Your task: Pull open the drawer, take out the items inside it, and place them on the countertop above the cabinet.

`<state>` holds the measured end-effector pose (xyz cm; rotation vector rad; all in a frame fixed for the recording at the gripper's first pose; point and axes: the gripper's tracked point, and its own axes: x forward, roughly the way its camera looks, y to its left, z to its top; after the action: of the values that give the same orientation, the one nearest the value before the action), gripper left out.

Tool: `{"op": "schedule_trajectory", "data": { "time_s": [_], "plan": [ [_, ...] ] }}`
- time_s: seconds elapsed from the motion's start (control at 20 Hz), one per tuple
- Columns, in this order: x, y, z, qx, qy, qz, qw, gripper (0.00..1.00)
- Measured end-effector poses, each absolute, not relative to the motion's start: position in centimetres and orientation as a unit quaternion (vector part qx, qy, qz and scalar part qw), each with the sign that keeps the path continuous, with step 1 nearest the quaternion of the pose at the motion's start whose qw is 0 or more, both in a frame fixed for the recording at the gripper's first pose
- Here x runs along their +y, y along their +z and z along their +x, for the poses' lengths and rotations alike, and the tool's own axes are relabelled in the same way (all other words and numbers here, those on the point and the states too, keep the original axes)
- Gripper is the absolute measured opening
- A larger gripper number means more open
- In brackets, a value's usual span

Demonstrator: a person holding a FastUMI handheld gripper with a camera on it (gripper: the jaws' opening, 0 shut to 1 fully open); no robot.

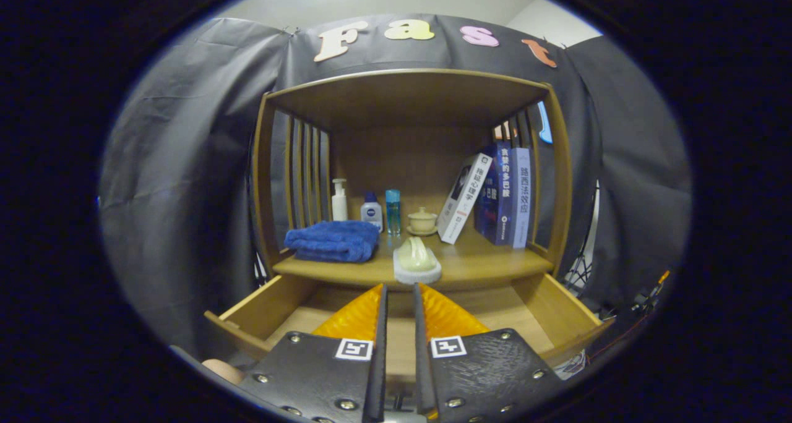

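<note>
The wooden cabinet's drawer (260, 311) stands pulled open below the countertop (489, 262). Only bare wood shows on its bottom to either side of my fingers. A pale green brush on a white base (416, 261) rests on the countertop's front edge, just beyond my fingertips and apart from them. My gripper (400, 287) hovers over the open drawer, pointing at the brush. Its fingers are shut to a narrow slit with nothing between them.
On the countertop lie a folded blue towel (334, 240) at the left, a white pump bottle (339, 200), two small bottles (382, 211), a lidded cup on a saucer (422, 221) and leaning books (495, 194) at the right. A pale rounded shape (221, 370) sits by the drawer's left front corner.
</note>
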<state>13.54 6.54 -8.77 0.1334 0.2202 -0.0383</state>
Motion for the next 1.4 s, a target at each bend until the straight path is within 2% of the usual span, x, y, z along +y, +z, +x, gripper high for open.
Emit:
{"op": "schedule_trajectory", "data": {
  "time_s": [0.25,0.55,0.6,0.95,1.1,1.4],
  "plan": [
    [7.1,-10.9,8.9,0.110,-0.030,0.052,0.992,0.20],
    [8.0,-14.8,7.3,0.144,-0.035,0.059,0.987,0.21],
    [8.0,-15.2,7.3,0.148,-0.037,0.060,0.986,0.24],
    [7.9,-16.6,7.9,0.157,-0.050,0.077,0.983,0.88],
    [7.8,-17.2,8.6,0.158,-0.052,0.073,0.983,0.99],
    [7.4,-17.4,9.0,0.154,-0.073,0.055,0.984,0.97]
  ]
}}
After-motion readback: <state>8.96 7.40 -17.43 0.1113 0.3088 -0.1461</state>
